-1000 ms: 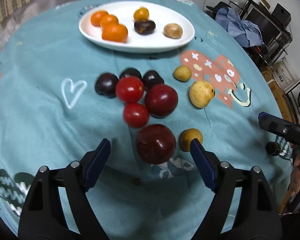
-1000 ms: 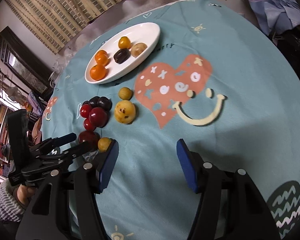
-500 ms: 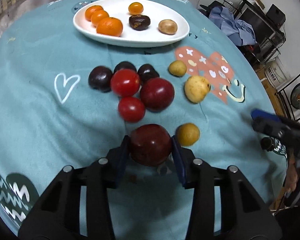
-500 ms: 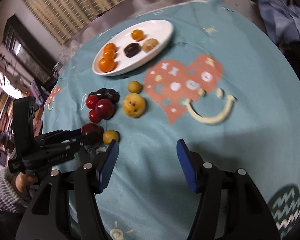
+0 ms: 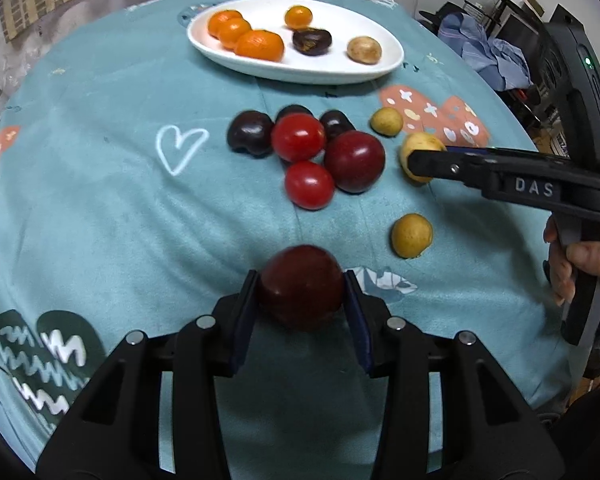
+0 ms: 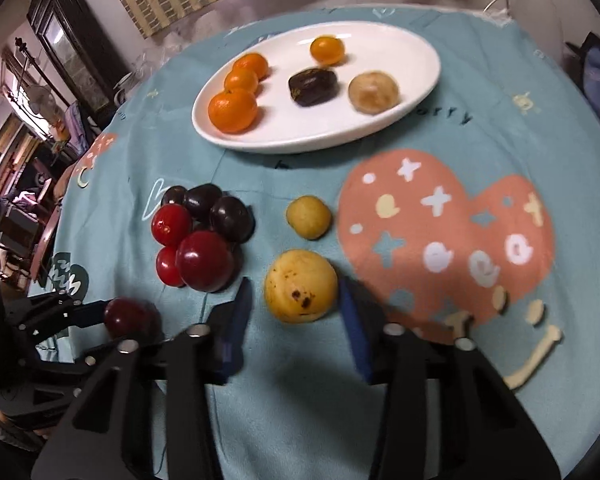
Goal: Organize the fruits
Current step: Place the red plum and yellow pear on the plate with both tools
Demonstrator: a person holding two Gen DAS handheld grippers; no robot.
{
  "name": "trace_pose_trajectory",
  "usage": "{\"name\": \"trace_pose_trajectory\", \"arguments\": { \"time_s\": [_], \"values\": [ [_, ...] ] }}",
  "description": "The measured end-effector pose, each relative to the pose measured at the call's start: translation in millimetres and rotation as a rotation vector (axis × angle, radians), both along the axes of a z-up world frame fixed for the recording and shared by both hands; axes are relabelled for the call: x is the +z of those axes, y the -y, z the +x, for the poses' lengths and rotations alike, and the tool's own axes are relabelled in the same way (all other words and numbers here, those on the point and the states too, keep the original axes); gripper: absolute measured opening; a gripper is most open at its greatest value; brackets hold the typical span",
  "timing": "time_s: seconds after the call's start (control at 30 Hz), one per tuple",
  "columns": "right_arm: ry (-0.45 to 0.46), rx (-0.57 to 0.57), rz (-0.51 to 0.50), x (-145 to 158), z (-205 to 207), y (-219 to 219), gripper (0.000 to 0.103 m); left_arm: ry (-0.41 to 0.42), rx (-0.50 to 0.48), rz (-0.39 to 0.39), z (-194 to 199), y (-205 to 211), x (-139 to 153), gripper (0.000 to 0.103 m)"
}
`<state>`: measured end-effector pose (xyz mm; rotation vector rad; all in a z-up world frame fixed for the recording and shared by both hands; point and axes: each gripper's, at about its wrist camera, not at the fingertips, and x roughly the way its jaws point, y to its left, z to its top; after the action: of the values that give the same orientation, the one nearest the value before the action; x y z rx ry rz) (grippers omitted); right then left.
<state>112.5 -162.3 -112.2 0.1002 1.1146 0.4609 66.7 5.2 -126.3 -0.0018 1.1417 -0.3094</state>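
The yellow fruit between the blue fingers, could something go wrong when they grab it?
Maybe. The right gripper is open around the big yellow fruit; it is round, so it could roll or squirt out as the jaws close.

One finger sits close to the dark red plum, so it might bump the pile of tomatoes and plums.

The left gripper squeezes another plum; too hard a pinch could bruise it.

- Left gripper [image 5: 302, 312]: black plastic frame, silver screws, dark blue fingers [image 5: 244, 320].
- Right gripper [image 6: 296, 320]: the same black build, "DAS" lettering.
- Bare-skinned hand [image 5: 580, 268].
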Motion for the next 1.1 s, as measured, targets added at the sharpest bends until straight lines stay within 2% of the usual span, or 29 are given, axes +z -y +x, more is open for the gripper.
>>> {"name": "trace_pose_trajectory", "arguments": {
  "time_s": [0.03, 0.17, 0.3, 0.47, 0.77, 0.97, 1.03, 1.07, 1.1],
  "values": [
    [0.0, 0.007, 0.001, 0.6, -0.9, 0.1, 0.036, -0.009, 0.001, -0.011, 0.9, 0.7, -3.2, 0.044],
    [-0.009, -0.017, 0.065, 6.8, -11.1, 11.9, 0.036, 0.031, -0.036, 0.041, -3.1, 8.5, -4.1, 0.043],
    [-0.034, -0.033, 0.115, 10.6, -30.5, 24.1, 0.036, 0.0, 0.012, -0.011, 3.3, -0.9, -0.1, 0.041],
    [-0.017, -0.063, 0.129, 19.2, -39.5, 37.9, 0.036, 0.025, 0.02, -0.034, 17.6, -1.7, 13.8, 0.041],
    [0.148, -0.094, 0.125, 62.4, 48.6, 37.1, 0.036, 0.138, -0.001, -0.099, 121.0, 22.9, 63.6, 0.041],
    [0.177, -0.141, 0.105, 55.4, 119.5, 33.6, 0.036, 0.112, -0.029, -0.088, 163.5, 48.5, 47.6, 0.042],
    [0.155, -0.161, 0.084, 46.5, 140.3, 31.4, 0.037, 0.09, -0.009, -0.091, 169.6, 49.5, 37.6, 0.052],
    [0.131, -0.177, 0.088, 40.9, 150.4, 32.2, 0.039, 0.091, 0.0, -0.096, 171.7, 47.9, 36.3, 0.066],
    [0.112, -0.191, 0.095, 38.5, 155.5, 34.7, 0.042, 0.101, 0.014, -0.108, 170.8, 45.5, 37.4, 0.073]
  ]
}}
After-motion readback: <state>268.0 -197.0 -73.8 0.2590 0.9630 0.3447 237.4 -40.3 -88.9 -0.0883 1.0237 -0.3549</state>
